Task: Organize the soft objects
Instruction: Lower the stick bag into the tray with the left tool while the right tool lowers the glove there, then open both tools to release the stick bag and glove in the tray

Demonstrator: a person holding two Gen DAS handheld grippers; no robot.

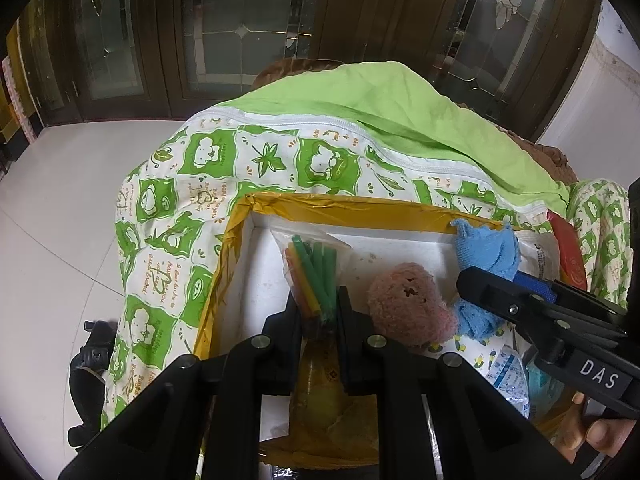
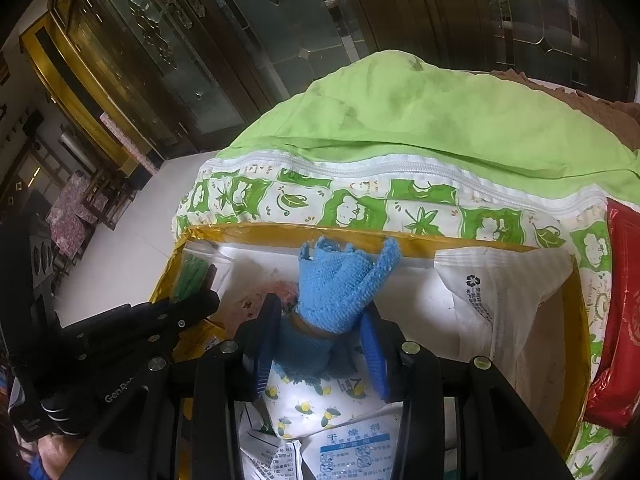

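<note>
Your left gripper (image 1: 319, 312) has its fingers drawn close together on the clear bag of coloured sticks (image 1: 314, 276), pinching its lower end while the green and yellow sticks fan out beyond the fingertips into the box (image 1: 344, 204), whose tape-covered rim runs across just ahead of them. Just to the right of those fingers lies the fuzzy pink toy (image 1: 408, 304), touching the box floor. Your right gripper (image 2: 320, 332) sits narrow around the rolled blue towel (image 2: 340, 284), its blue-padded fingers (image 2: 376, 344) pressed against the roll's lower half (the frayed top end pokes out past the tips and leans on the far rim). Under that roll, between and behind your right fingers, rest a lemon-print cloth (image 2: 308, 404) and printed paper sachets (image 2: 352, 452). To the right of the fingers a white plastic bag (image 2: 500, 292) lines the box wall, and the green patterned quilt (image 2: 400, 200) spreads beyond the rim.
</note>
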